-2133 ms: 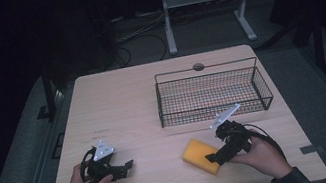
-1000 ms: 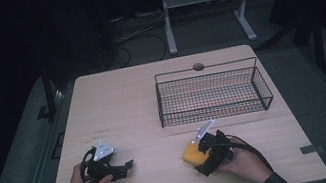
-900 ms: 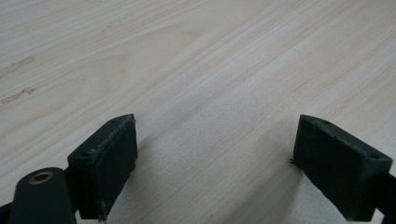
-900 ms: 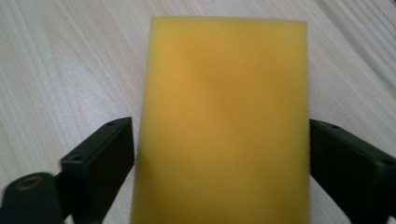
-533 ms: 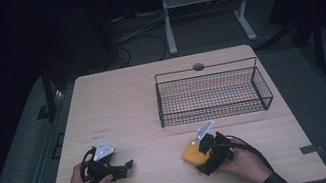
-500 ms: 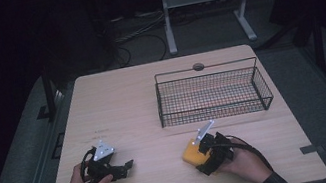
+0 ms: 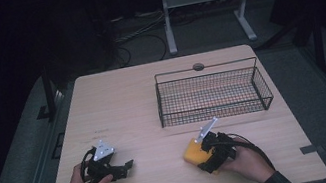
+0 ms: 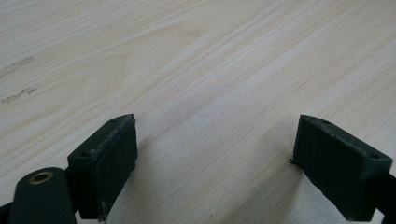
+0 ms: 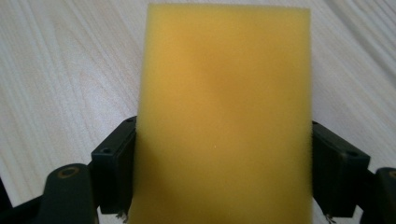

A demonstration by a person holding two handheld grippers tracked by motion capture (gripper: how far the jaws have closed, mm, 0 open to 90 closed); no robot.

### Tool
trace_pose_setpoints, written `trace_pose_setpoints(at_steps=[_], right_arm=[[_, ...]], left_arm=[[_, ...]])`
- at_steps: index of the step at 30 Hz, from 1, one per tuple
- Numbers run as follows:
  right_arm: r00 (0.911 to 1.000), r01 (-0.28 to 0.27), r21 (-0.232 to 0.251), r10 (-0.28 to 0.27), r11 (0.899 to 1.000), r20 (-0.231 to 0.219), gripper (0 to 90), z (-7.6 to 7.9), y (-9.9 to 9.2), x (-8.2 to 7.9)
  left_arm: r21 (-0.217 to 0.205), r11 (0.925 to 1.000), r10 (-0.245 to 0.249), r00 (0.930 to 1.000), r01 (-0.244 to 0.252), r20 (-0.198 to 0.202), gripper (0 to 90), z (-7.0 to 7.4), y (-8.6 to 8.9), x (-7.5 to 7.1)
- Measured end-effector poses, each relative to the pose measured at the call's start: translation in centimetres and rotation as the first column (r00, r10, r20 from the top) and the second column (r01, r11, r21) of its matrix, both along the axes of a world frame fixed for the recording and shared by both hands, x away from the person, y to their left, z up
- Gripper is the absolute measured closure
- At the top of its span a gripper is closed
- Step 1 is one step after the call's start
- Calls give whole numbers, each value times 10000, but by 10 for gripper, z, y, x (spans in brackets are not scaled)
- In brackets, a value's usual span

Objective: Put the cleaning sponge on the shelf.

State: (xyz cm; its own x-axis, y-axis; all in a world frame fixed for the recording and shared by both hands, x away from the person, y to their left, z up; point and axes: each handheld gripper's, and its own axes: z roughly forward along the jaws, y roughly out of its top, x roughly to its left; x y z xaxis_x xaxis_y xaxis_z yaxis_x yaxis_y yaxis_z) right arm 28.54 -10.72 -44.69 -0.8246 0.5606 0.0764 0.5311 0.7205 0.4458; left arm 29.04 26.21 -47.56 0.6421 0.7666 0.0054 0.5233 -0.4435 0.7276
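Observation:
A yellow sponge (image 7: 193, 150) lies flat on the wooden table (image 7: 122, 103) near its front edge, right of centre. My right gripper (image 7: 204, 157) is around the sponge's near end. In the right gripper view the sponge (image 9: 224, 93) runs away between the two black pads (image 9: 114, 170), which touch its long sides. The jaws of the right gripper (image 9: 224, 177) have just been closing on it. My left gripper (image 7: 125, 168) rests at the front left, pointing right. Its jaws (image 8: 215, 168) stand open over bare wood with nothing between them.
A black wire basket (image 7: 213, 98) stands on the table behind the sponge, right of centre. A round hole (image 7: 198, 67) sits at the table's far edge. Dark floor, cables and a stand's legs lie beyond the table.
My right gripper slid left from beside the sponge to over its near end, and its jaws came in against the sponge's sides. The left gripper has not moved.

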Motion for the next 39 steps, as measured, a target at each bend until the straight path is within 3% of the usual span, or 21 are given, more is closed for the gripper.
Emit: trace_pose_setpoints(at_steps=[15, 39], right_arm=[[10000, 69, 349, -67, 9994, -63, 223, 20, -16, 2], [9985, 339, 504, -360, 9982, 415, 223, 53, -36, 5]], left_arm=[[0, 10000, -1, 10000, 1, -2, 129, 0, 0, 0], [-29, 10000, 56, 10000, -56, -10, 129, 0, -1, 0]])
